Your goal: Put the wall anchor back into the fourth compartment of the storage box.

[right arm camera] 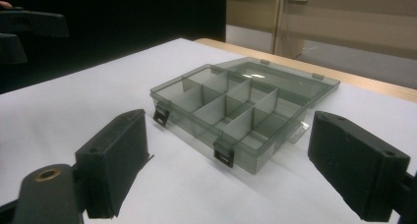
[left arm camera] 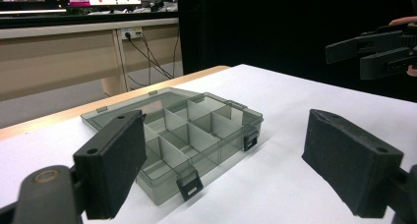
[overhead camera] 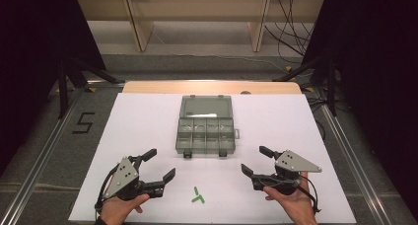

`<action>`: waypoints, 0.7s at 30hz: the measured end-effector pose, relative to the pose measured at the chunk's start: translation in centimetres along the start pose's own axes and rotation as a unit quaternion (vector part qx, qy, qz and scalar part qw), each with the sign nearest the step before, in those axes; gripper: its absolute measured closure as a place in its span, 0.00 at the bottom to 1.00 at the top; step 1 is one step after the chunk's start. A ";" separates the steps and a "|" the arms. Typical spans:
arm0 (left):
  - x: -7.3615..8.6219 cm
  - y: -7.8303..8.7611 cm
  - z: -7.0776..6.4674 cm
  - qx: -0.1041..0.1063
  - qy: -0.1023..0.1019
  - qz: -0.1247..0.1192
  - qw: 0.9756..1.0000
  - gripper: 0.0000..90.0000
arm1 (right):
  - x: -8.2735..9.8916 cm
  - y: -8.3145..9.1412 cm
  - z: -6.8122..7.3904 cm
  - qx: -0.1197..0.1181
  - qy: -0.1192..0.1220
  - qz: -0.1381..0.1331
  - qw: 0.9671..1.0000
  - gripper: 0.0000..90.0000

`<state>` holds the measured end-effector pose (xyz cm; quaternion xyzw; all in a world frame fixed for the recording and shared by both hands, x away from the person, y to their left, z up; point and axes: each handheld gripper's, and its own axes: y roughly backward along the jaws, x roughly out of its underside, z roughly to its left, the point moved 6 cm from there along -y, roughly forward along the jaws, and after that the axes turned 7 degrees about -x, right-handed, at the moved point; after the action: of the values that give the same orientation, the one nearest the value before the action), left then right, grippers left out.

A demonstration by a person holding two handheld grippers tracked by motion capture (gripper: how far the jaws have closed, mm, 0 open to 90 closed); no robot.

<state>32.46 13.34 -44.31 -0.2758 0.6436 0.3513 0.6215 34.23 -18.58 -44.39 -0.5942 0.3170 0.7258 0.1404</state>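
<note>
The grey box sits open in the middle of the white table, nearer the far edge, with lots of bare room on its left, right and near sides. It has eight little spaces inside and two black clips on its near edge. One green piece lies near the front edge between the left gripper and the right gripper, and both have their jaws wide apart, holding nothing.

A grey translucent plastic compartment box lies open on the white table sheet, lid flat behind it. Nearer the person lies a small green Y-shaped piece, well apart.
</note>
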 end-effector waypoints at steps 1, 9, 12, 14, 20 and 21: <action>0.0 0.0 0.0 0.000 -0.002 0.000 1.000 0.18 | 0.0 0.0 0.0 0.001 0.000 0.000 1.000 0.18; 0.0 0.0 0.0 0.000 -0.002 0.000 1.000 0.18 | 0.1 -0.1 0.0 0.006 0.006 0.006 1.000 0.18; 0.0 0.0 0.0 0.000 0.000 0.001 1.000 0.18 | 0.1 -0.3 0.2 0.000 0.006 0.007 1.000 0.17; 0.0 0.0 0.0 0.000 -0.002 0.001 1.000 0.18 | 0.1 -0.2 0.2 0.002 0.012 0.016 1.000 0.17; 0.0 0.0 0.0 0.000 -0.002 0.001 1.000 0.18 | 0.0 -0.8 0.5 0.000 0.036 0.033 0.999 0.18; 0.0 0.0 0.0 0.000 -0.002 0.001 1.000 0.18 | -0.1 -0.9 0.4 0.003 0.045 0.033 0.998 0.18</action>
<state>32.48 13.36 -44.34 -0.2746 0.6427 0.3523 0.6225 34.45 -17.60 -44.48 -0.6152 0.3448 0.7013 0.1042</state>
